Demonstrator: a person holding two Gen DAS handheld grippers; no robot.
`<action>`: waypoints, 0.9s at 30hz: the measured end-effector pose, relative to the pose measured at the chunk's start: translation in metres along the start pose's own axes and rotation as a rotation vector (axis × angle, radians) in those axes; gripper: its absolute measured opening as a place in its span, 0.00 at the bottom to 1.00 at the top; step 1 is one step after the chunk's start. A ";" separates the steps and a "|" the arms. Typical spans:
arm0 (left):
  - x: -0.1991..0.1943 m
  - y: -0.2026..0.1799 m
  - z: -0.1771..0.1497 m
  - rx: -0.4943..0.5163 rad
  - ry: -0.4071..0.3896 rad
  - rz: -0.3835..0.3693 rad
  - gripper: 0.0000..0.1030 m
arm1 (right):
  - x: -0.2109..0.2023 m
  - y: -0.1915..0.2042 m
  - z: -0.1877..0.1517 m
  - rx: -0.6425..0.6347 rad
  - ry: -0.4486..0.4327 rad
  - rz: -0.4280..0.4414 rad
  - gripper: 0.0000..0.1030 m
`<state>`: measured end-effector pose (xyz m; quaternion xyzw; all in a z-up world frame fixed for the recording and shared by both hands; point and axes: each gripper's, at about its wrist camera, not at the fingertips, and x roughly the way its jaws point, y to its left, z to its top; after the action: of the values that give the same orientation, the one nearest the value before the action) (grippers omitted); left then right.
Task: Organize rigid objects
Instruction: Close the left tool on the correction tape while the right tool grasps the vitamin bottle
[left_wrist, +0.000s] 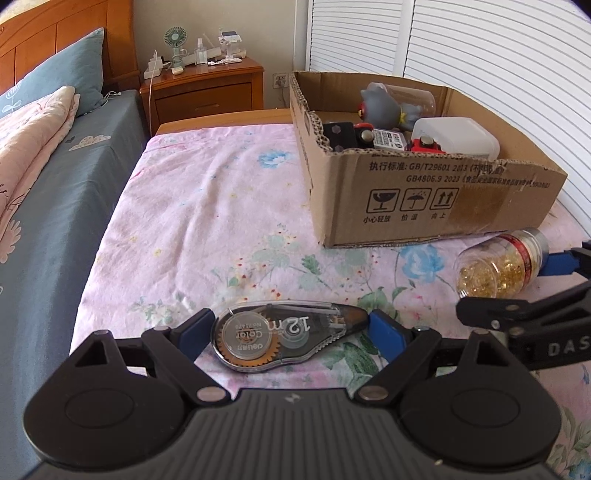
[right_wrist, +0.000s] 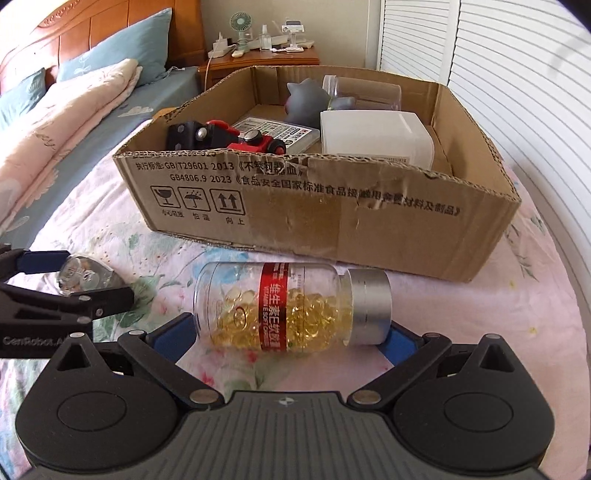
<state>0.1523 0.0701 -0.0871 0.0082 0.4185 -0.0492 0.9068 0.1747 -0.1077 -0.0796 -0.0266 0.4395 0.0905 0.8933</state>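
Observation:
A clear correction tape dispenser (left_wrist: 284, 334) lies on the pink floral bedsheet between the blue pads of my left gripper (left_wrist: 288, 328), whose jaws stand at its two ends and appear to touch it. A clear capsule bottle (right_wrist: 291, 306) with a red label and a silver cap lies on its side between the pads of my right gripper (right_wrist: 291, 334), which touch both ends. The bottle also shows in the left wrist view (left_wrist: 502, 264). The dispenser shows in the right wrist view (right_wrist: 83, 275). An open cardboard box (right_wrist: 332, 218) stands just behind both.
The box holds a grey toy (right_wrist: 306, 98), a red and black toy (right_wrist: 236, 138), a white container (right_wrist: 373, 138), a clear jar (right_wrist: 362, 92) and a small packet. A bed with blue sheet (left_wrist: 55, 206) lies left. A nightstand (left_wrist: 207, 88) and louvred doors (left_wrist: 480, 55) stand behind.

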 end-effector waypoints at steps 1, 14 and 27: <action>0.000 0.000 0.000 0.000 -0.001 0.000 0.86 | 0.002 0.003 0.001 -0.009 0.002 -0.015 1.00; -0.001 0.005 -0.003 -0.022 0.003 0.025 0.92 | 0.007 0.004 0.005 -0.016 0.005 -0.076 1.00; -0.001 0.010 -0.004 -0.022 0.005 0.028 0.95 | 0.002 0.010 0.001 -0.024 0.000 -0.081 1.00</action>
<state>0.1497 0.0806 -0.0888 0.0040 0.4212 -0.0320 0.9064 0.1750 -0.0976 -0.0808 -0.0549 0.4367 0.0595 0.8959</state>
